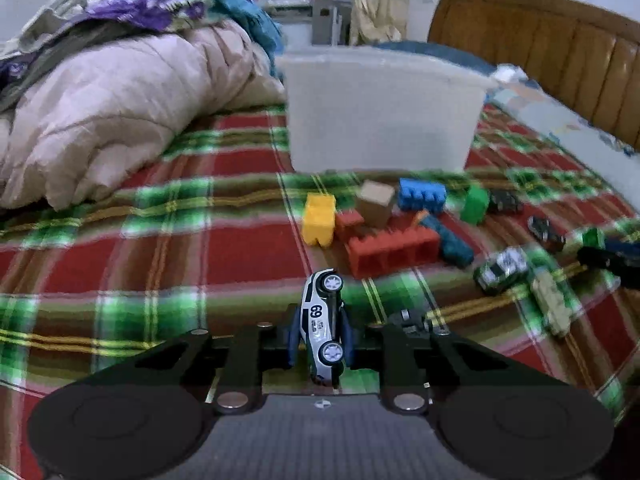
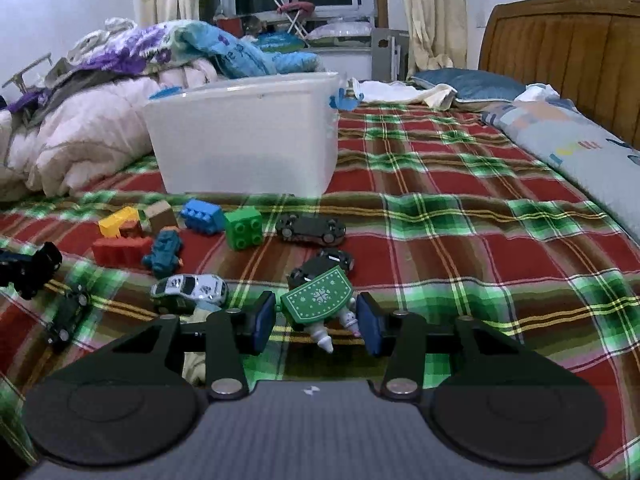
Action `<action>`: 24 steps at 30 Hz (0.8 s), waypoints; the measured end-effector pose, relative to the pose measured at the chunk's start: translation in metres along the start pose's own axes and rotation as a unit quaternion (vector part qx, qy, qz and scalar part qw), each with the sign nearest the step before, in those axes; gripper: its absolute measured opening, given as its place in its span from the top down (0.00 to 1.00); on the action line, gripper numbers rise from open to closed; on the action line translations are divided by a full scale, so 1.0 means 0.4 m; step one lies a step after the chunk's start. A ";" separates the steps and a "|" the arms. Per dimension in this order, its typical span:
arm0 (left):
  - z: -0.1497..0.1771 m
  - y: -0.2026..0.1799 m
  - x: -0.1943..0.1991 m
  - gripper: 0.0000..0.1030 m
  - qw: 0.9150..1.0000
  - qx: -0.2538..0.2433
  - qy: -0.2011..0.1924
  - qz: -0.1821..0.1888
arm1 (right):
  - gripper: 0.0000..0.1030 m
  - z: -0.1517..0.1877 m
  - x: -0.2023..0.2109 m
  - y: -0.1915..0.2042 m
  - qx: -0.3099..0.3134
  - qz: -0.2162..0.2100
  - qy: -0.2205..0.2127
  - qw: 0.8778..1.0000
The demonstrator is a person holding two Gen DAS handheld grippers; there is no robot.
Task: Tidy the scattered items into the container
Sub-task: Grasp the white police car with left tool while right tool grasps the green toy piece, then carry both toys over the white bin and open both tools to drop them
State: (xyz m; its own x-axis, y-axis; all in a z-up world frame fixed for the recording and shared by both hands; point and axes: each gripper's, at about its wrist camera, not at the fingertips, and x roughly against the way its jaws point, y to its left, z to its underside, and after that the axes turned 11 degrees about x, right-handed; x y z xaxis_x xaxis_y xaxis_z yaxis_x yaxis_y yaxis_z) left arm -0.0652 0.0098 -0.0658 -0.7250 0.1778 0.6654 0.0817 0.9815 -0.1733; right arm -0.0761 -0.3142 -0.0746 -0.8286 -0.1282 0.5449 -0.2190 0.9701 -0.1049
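A white toy car (image 1: 320,320) marked 69 stands on end between the blue pads of my left gripper (image 1: 322,334), which is shut on it just above the plaid blanket. In the right wrist view a green toy with white snowflake print (image 2: 318,298) lies on the blanket, and my right gripper (image 2: 317,322) has a pad against each side of it. The white plastic bin (image 1: 380,120) (image 2: 244,140) stands open-topped on the bed beyond both grippers. Scattered in front of it are a yellow block (image 1: 318,220), a red block (image 1: 394,254), a blue block (image 1: 422,194) and a green block (image 2: 243,227).
A police toy car (image 2: 190,286), two dark cars (image 2: 310,229) (image 2: 324,264), a tan cube (image 1: 376,202) and a camouflage tank (image 1: 552,304) lie around. A heaped quilt (image 1: 112,120) rises at the left. A wooden headboard (image 2: 568,52) and pillows bound the right.
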 end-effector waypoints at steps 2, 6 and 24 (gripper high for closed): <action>-0.020 0.010 0.016 0.77 1.000 0.007 -0.010 0.000 | 0.53 -0.004 0.008 0.000 0.001 0.001 -0.010 1.000; -0.068 0.027 0.049 0.77 0.999 0.022 -0.030 0.002 | 0.53 -0.016 0.024 0.002 0.002 0.001 -0.030 1.000; -0.448 -0.136 -0.017 0.77 0.993 0.013 -0.115 0.031 | 0.53 -0.360 -0.088 -0.040 0.026 -0.016 -0.109 0.994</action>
State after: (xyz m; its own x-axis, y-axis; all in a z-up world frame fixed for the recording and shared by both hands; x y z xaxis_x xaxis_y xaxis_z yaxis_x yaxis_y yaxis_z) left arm 0.0577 -0.0319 0.0693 -0.8564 0.2131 0.4703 0.1152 0.9667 -0.2284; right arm 0.0308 -0.2953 0.0278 -0.9114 -0.2048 0.3569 -0.2676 0.9538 -0.1363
